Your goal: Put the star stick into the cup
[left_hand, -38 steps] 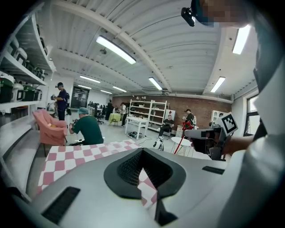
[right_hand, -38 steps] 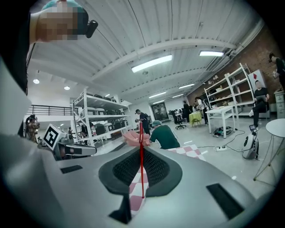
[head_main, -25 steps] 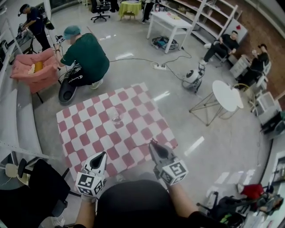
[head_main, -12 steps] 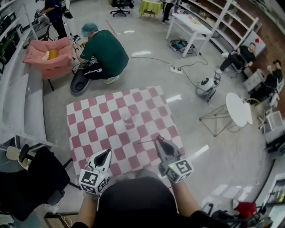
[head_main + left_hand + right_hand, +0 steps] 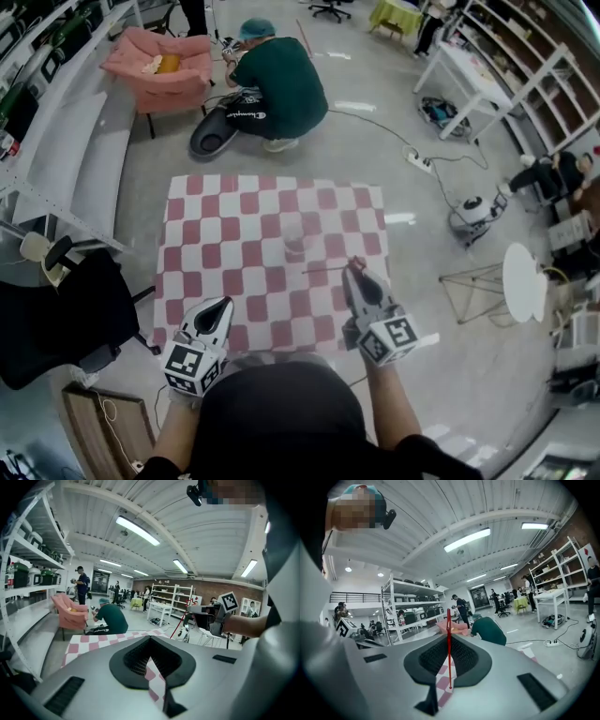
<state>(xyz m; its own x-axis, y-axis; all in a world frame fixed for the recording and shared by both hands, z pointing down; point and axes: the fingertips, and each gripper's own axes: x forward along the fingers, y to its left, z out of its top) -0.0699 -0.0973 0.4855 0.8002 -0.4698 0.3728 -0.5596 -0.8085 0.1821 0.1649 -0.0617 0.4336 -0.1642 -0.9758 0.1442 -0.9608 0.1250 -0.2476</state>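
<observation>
While the right gripper [image 5: 354, 273], pinching the red star stick [image 5: 449, 644], is advancing from the checkered cloth's [image 5: 187, 202] near edge toward the clear cup [image 5: 293, 247] at its middle, the left gripper [image 5: 221, 314] is waiting pressed together, empty, so insertion is nearing.

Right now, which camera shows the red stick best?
The right gripper view: the star stick stands big between the right gripper's shut jaws. Head view shows a thin line; left gripper view, a small red sliver.

Centre frame, we find the cup [image 5: 294, 246] standing on the checkered cloth [image 5: 216, 244]. The star stick [image 5: 326, 270], in the right gripper [image 5: 354, 269], is just lower right of the cup. A crouching person [image 5: 281, 84] is at upper centre.
</observation>
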